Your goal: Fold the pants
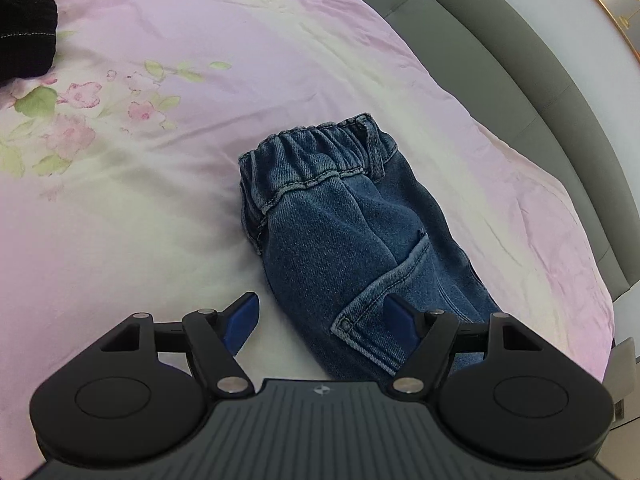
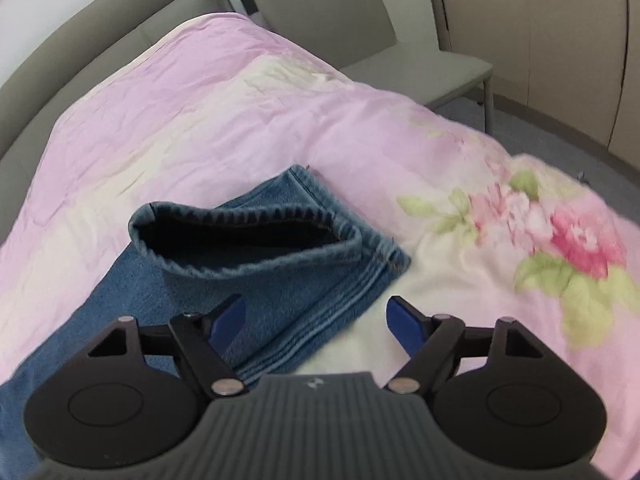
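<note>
Small blue denim pants [image 1: 344,232] lie on a pink floral bedspread [image 1: 160,80], folded lengthwise, elastic waistband at the far end. My left gripper [image 1: 322,322] is open just above the hip and back pocket, its right finger over the denim, its left finger over the bedspread. In the right wrist view the leg ends of the pants [image 2: 256,248] lie one on the other, the top cuff gaping open. My right gripper [image 2: 316,320] is open above the cuffs, its left finger over denim, its right finger over the bedspread [image 2: 440,140].
A grey padded headboard [image 1: 520,80] curves along the bed's far side. A grey chair [image 2: 360,28] stands beside the bed, with a beige wall behind it. A black sleeve [image 1: 24,28] shows at the top left of the left wrist view.
</note>
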Demonstrator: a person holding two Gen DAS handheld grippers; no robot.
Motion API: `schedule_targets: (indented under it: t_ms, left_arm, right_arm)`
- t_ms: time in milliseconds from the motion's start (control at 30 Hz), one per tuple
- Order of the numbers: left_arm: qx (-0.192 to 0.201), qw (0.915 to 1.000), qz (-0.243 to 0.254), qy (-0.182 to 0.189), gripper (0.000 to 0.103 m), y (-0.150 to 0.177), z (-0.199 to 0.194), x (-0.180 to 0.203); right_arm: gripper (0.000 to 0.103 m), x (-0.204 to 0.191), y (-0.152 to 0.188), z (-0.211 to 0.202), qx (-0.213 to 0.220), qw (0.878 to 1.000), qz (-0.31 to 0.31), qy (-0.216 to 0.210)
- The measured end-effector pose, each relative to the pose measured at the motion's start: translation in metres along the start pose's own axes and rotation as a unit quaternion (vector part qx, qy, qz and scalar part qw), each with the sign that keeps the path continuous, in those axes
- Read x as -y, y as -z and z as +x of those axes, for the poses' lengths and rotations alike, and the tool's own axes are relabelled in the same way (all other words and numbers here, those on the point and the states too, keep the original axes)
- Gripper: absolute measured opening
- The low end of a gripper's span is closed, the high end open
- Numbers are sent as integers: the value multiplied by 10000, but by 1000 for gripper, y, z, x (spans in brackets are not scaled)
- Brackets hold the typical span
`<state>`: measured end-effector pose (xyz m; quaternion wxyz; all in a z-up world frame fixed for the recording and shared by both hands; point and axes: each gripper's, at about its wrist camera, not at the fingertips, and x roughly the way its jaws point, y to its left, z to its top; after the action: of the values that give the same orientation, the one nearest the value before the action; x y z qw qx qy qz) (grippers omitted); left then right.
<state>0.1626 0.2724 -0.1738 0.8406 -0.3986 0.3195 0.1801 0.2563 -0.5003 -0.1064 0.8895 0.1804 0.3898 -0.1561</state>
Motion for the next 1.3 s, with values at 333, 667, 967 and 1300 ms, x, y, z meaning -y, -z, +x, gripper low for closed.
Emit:
schedule_targets:
  t_ms: [333, 667, 967, 1300]
  left_arm:
    - [36, 9995, 206, -223, 80, -3, 8, 14]
    - [-1, 9998, 17, -184, 82, -11, 17, 10]
    - [3, 9993, 145, -354, 79, -8, 6, 13]
    - [-3, 9990, 124, -436, 78, -12, 2, 14]
  right_arm:
    - [75, -41, -76, 65, 86, 9883, -1270, 844]
    - [64, 23, -64, 39, -270, 9988, -137, 388]
    - [44, 55, -28, 46, -371, 9949, 888, 314]
    - [34, 51, -27, 59, -513, 9904, 1280, -66]
